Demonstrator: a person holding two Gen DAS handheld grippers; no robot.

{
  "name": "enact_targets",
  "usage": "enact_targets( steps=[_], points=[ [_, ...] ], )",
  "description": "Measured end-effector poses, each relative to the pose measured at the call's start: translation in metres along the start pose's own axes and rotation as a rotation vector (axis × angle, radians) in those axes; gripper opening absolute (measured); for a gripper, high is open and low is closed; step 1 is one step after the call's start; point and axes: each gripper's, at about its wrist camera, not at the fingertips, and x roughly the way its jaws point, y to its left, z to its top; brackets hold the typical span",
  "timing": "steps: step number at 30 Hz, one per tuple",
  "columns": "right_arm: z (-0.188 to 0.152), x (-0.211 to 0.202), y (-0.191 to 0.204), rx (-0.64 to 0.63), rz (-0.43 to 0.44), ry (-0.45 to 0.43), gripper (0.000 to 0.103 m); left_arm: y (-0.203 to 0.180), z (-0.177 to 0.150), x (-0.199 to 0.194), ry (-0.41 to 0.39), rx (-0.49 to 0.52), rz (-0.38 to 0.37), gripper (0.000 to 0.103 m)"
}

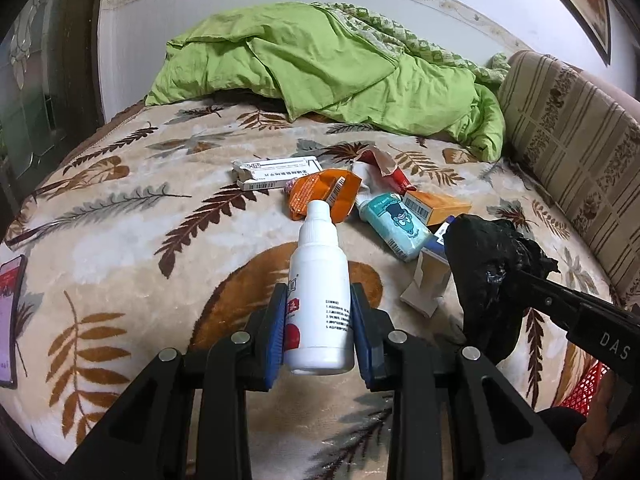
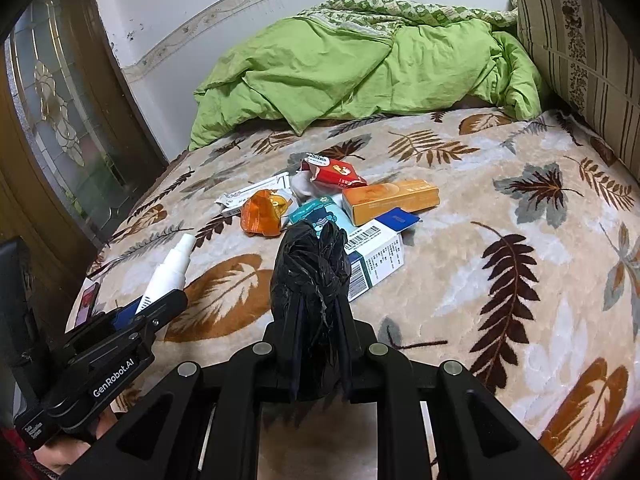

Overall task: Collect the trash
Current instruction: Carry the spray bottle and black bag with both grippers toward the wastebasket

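Left wrist view: the left hand-held gripper (image 1: 318,328) pinches a white bottle (image 1: 320,296) across its lower body, blue pads (image 1: 276,340) on both sides. The bottle's long axis runs straight away from the camera, cap at the far end, above the leaf-print bed (image 1: 120,240). Its small printed text and red mark are not legible. Beyond the cap lies the trash pile: an orange pouch (image 1: 324,196), a white carton (image 1: 276,172) with a barcode, a teal pack (image 1: 400,224) with a cartoon figure, and an orange box (image 1: 434,206). To the right, the right hand-held gripper (image 1: 504,276), lettered "DAS", carries a black bag (image 1: 488,264). A phone (image 1: 10,316) lies at the far left edge.

Right wrist view: the right hand-held gripper (image 2: 320,320) is pressed together on the bunched black bag (image 2: 310,272), which stands up between its fingers, just near of the pile. The left hand-held gripper (image 2: 160,304), marked "GenRobot.AI", sits to the left with the bottle (image 2: 170,268) pointing far-right. So the bag lies to the bottle's right, mouth apparently bunched; it likely needs opening before the bottle goes in. A red packet (image 2: 336,172) and white-blue box (image 2: 374,256) remain on the bed (image 2: 520,300).
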Motion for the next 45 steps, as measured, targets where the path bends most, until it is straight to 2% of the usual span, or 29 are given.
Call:
enact_targets(
  steps=[45],
  points=[
    [-0.0012, -0.0017, 0.0012, 0.005, -0.014, -0.007, 0.016, -0.0023, -0.0009, 0.0007, 0.006, 0.006, -0.005, 0.029]
  ],
)
